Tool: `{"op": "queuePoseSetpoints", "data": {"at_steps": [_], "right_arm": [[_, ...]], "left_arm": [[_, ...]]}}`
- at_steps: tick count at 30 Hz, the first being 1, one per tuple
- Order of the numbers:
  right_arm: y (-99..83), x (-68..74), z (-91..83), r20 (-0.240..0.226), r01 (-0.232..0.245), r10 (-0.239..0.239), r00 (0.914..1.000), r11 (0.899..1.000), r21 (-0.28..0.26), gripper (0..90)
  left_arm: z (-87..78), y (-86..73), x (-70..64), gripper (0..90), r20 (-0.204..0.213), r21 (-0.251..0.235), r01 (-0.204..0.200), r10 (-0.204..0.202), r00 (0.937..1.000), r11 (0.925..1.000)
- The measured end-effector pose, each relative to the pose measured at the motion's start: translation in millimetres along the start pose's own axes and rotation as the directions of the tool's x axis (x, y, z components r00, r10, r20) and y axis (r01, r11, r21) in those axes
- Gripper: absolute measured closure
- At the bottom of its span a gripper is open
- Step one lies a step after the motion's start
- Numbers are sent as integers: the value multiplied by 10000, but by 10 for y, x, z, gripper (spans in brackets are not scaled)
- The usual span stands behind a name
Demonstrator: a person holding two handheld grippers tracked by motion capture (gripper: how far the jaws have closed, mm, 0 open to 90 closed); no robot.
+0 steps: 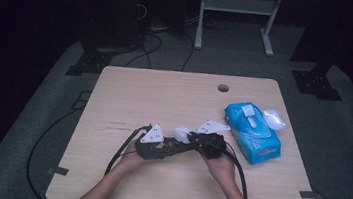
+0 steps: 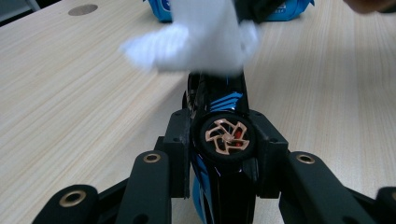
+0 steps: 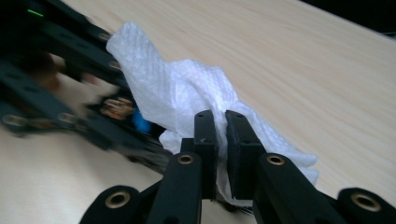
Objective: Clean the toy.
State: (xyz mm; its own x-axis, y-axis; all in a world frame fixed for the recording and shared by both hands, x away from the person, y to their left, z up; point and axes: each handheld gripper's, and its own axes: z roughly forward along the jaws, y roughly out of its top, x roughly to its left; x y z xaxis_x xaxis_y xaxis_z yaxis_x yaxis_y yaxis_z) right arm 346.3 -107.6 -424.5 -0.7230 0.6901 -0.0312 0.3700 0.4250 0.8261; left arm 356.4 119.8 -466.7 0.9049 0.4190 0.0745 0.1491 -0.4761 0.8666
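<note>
No readable text anywhere; print on the blue pack [image 1: 253, 132], well beyond the fingers, too small to read.

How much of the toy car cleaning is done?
Done: a wipe is out of the blue pack, and the left hand-held gripper is clamped on the toy car. In hand: the right hand-held gripper presses the wipe against the car. Left: how clean the car is can't be told. A crumpled wipe lies by the pack.
</note>
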Motion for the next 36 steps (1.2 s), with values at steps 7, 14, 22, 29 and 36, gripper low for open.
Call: {"op": "queuePoseSetpoints", "data": {"at_steps": [7,14,22,29,36], "right_arm": [[9,86,61,-416,158,-167,9990,9997,-207,832],[-78,-167,-65,540,-464,472,9974,9988,-167,832],[-52,18,16,-146,4,-10,9999,9991,-416,832],[-186,-312,-138,741,-1140,1182,9902,9918,-581,832],[-283,-394,-139,587,-1776,1823,9815,9811,-767,832]], "left_arm": [[-5,4,-3,647,-23,64,-57,57,10000,10000],[-5,1,2,647,4,71,-66,66,10000,10000],[-2,0,3,646,-19,78,-67,67,10000,9999],[-7,-4,7,647,-12,99,-76,76,10000,9999],[-2,-4,8,647,-29,96,-69,69,10000,9999]]}}
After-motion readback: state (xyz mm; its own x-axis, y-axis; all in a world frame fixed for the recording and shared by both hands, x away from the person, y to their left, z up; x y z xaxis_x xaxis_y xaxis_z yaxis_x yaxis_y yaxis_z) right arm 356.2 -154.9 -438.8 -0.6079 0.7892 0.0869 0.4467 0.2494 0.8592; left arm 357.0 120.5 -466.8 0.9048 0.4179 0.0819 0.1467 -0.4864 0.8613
